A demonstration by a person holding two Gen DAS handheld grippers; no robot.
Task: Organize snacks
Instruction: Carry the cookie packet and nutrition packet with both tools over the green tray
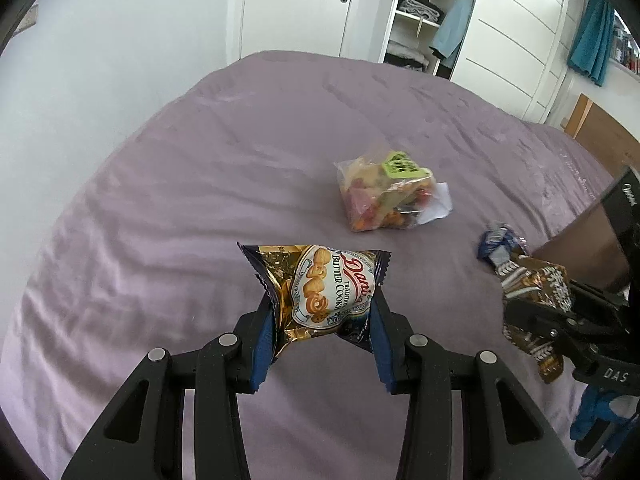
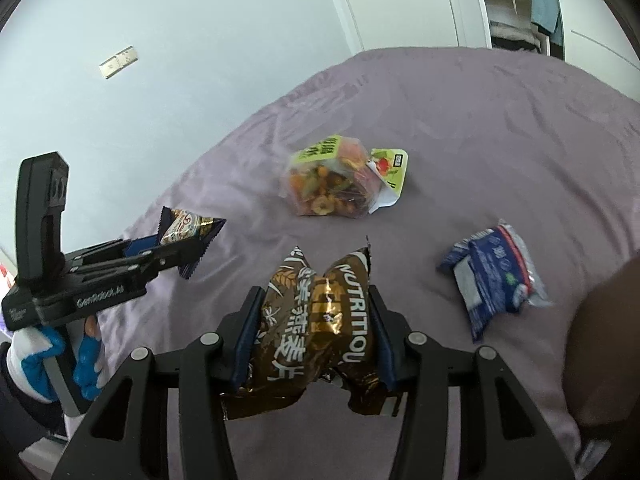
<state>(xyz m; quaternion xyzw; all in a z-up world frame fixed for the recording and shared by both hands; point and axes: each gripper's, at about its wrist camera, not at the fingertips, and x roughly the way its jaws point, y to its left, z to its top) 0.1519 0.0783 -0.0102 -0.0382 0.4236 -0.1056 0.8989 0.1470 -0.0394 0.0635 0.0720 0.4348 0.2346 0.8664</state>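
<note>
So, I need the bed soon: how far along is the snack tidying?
Nothing looks put away yet. In hand: left gripper pinches the butter cookie packet; right gripper pinches the brown packet. Left on the bed: mixed snack bag, blue packet.

Beside the clear snack bag (image 2: 332, 180), a dark blurred shape (image 2: 600, 360) covers the bedspread (image 2: 480, 120) corner; the blue packet's (image 2: 496, 276) print is unreadable.
</note>
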